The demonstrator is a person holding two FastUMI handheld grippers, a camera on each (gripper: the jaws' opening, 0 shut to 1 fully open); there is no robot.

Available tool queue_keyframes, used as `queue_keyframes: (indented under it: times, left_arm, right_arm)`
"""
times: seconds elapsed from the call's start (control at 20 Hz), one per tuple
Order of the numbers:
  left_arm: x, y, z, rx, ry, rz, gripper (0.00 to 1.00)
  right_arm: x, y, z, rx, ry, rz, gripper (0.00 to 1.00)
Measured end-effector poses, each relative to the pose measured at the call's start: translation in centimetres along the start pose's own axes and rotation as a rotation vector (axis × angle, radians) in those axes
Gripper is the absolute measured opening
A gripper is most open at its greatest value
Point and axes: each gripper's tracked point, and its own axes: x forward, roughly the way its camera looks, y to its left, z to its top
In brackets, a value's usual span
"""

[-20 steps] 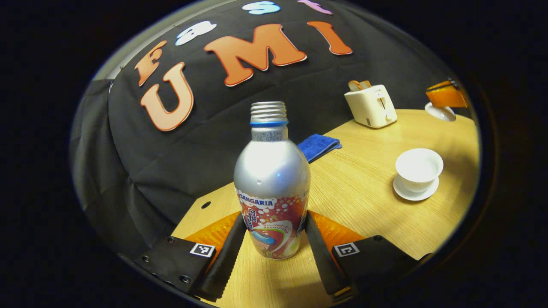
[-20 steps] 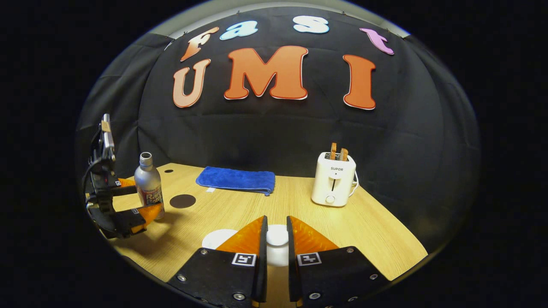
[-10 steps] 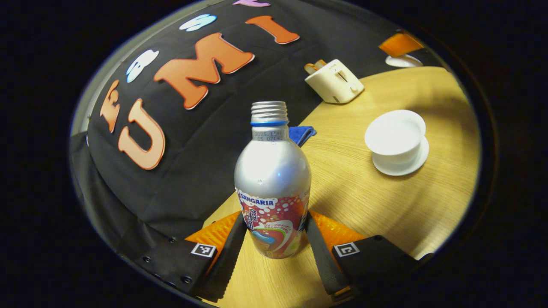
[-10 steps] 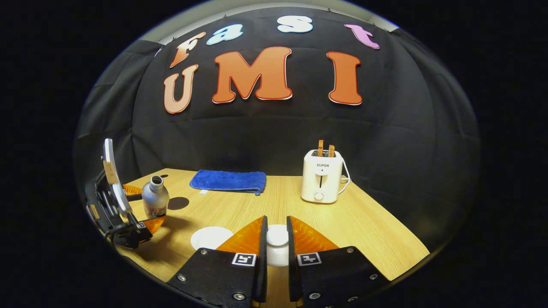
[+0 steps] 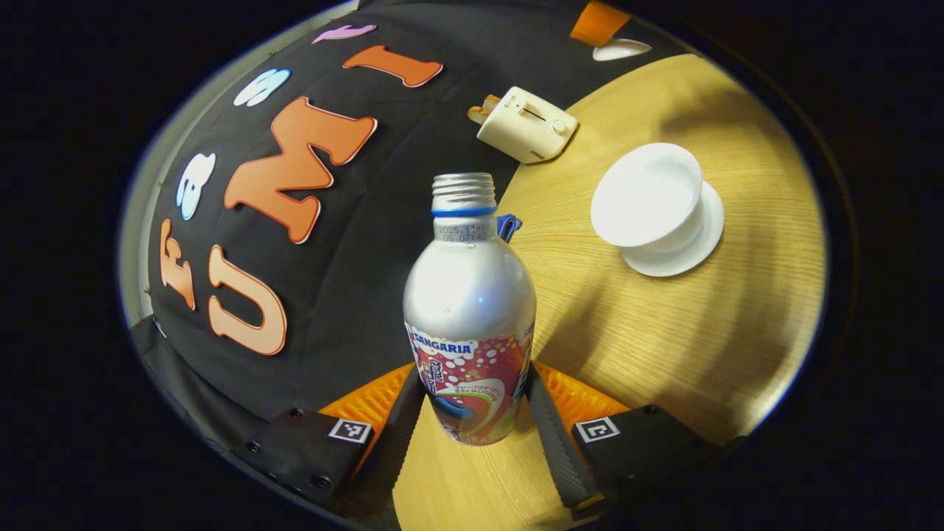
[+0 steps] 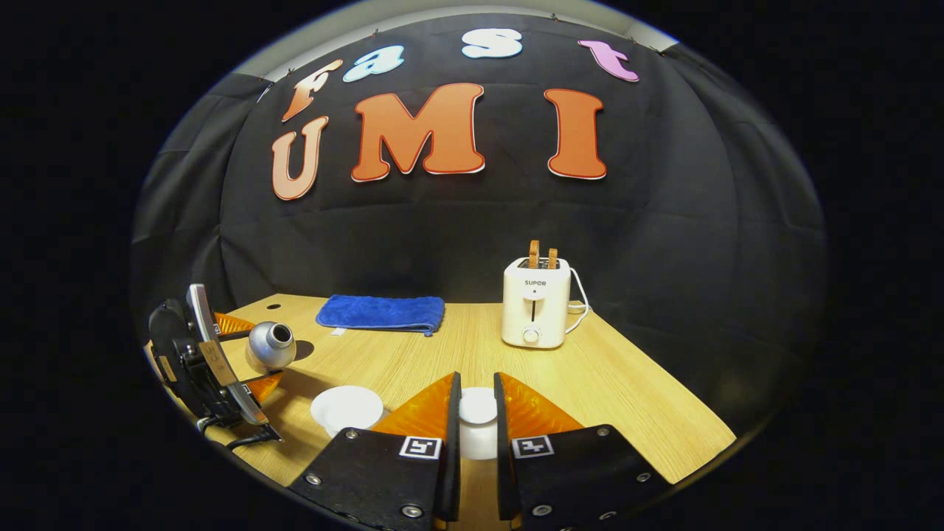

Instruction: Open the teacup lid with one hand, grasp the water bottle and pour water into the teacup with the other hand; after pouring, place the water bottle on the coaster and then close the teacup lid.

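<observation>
left claw [image 5: 472,413] grips tilted water bottle [image 5: 470,324] beside teacup [image 5: 647,195].

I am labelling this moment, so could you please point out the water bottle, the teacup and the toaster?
water bottle [image 5: 470,295]: left gripper view, on its silver shoulder.
teacup [image 5: 645,195]: left gripper view, on its open white bowl.
toaster [image 6: 536,313]: right gripper view, on its front face.

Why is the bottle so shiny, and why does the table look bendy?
Left gripper view: booth light glares off the bottle, which casts a dark shadow across the table. Right gripper view: the fisheye lens curves the table's edges.
</observation>
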Motion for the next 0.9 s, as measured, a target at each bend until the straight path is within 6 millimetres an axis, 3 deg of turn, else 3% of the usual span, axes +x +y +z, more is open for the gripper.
queue_keyframes:
  times: [0.9]
  left_arm:
    - [1.2,1.9,1.9,0.447,-0.044,-0.011,0.85]
  right_arm:
    - [-0.1,-1.0,-0.2,0.011,0.008,-0.005,0.2]
